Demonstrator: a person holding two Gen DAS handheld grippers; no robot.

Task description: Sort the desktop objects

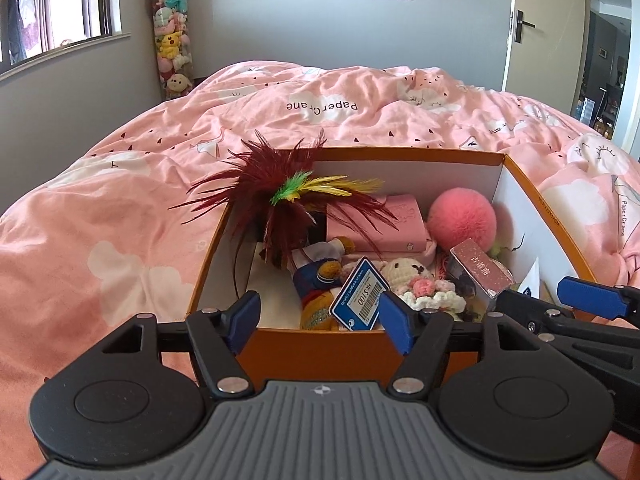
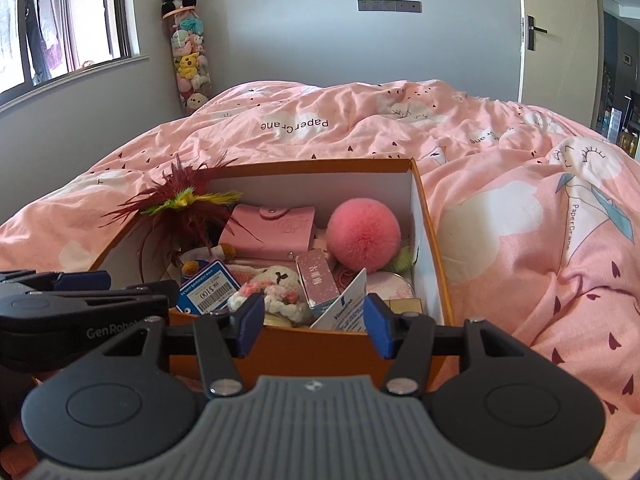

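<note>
An orange box (image 1: 312,350) stands on the bed, filled with small things: a dark red feather toy (image 1: 288,196), a pink wallet (image 1: 384,224), a pink pompom (image 1: 462,220), a crochet doll (image 1: 412,280), a blue price tag (image 1: 362,300) and a small rose-coloured carton (image 1: 480,270). My left gripper (image 1: 320,320) is open at the near wall's left half, pads touching nothing. My right gripper (image 2: 315,322) is open at the near wall's right half of the box (image 2: 430,240), before the carton (image 2: 318,280) and a white-blue card (image 2: 348,308). Each gripper shows in the other's view: right (image 1: 588,304), left (image 2: 80,284).
A rumpled pink duvet (image 2: 500,200) covers the bed all around the box. A clear tube of plush toys (image 1: 172,40) stands in the far left corner beside a window (image 1: 60,8). A door (image 2: 560,32) stands ajar at the far right.
</note>
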